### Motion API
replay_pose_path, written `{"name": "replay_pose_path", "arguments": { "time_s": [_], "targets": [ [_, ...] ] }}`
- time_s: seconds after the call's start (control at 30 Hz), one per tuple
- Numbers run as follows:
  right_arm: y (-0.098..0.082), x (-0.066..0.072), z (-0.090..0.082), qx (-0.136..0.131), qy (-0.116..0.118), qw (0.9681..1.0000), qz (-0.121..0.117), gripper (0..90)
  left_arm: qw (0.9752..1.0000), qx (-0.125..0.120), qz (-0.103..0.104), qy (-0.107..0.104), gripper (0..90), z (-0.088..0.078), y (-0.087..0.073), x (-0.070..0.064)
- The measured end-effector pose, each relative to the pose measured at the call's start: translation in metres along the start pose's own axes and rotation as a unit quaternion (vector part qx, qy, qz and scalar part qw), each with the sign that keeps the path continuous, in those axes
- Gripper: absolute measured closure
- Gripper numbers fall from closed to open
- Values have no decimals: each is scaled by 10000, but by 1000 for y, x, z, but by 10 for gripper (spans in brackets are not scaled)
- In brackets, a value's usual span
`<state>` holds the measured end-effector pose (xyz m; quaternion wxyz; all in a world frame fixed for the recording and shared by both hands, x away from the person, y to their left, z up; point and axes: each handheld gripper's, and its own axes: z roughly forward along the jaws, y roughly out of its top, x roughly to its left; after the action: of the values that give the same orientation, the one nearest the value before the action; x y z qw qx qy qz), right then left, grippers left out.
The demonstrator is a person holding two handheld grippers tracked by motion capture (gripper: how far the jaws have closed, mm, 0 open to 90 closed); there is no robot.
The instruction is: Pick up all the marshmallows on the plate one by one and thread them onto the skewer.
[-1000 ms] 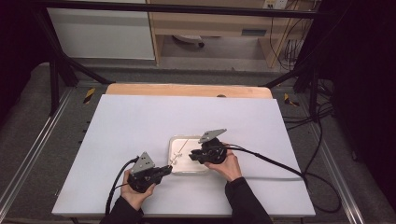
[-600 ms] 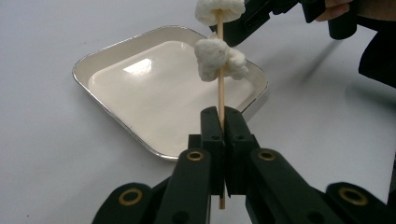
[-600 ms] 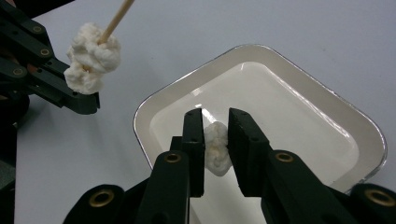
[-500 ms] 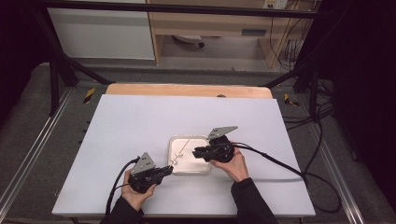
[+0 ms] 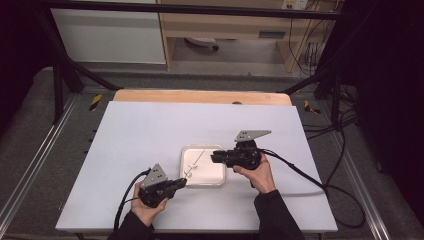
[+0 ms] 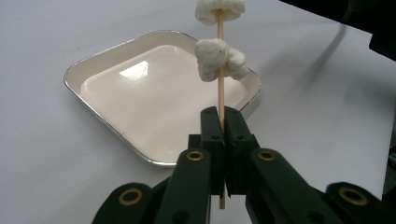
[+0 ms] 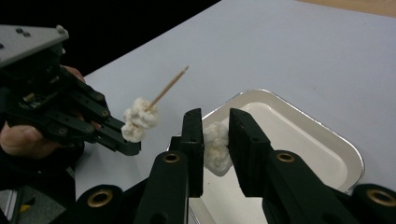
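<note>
My left gripper (image 6: 223, 122) is shut on the lower end of a thin wooden skewer (image 6: 220, 95), holding it slanted over the near left corner of a white tray (image 5: 220, 183). Two white puffy lumps (image 6: 218, 57) are threaded on the skewer, one above the other, and its pointed tip is bare in the right gripper view. My right gripper (image 7: 215, 135) is shut on a third white puffy lump (image 7: 217, 148), raised above the tray (image 7: 327, 140). It points toward the skewer (image 7: 168, 88) and the left gripper (image 7: 122, 140), a short way off. In the high view the right gripper (image 5: 213, 158) hangs over the tray's right side.
The tray (image 6: 71, 74) has a shiny metal rim and nothing lying in it. It rests near the front middle of a white table top (image 5: 150, 130). A wooden strip (image 5: 200, 96) runs along the far edge. Black cables (image 5: 300, 175) trail from both grippers.
The right gripper has lifted off the tray with the white lump and drifted to the right. The left gripper and skewer have stayed put.
</note>
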<state>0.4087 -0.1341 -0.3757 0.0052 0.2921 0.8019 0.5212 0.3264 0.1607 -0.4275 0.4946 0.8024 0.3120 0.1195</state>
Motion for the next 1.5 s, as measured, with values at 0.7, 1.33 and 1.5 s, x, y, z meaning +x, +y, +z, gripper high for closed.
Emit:
{"name": "replay_pose_path", "arguments": {
  "time_s": [0.7,1.33,1.5],
  "targets": [
    [32,5,-13,-748,621,9947,341,750,9999,-124,90,-66,882,-3,2,-4],
    [29,4,-1,-690,899,9924,473,754,9997,-193,155,-94,882,-7,2,-5],
    [28,4,0,-661,977,9917,510,757,9994,-215,252,-87,883,-6,2,-6]
  ]
}}
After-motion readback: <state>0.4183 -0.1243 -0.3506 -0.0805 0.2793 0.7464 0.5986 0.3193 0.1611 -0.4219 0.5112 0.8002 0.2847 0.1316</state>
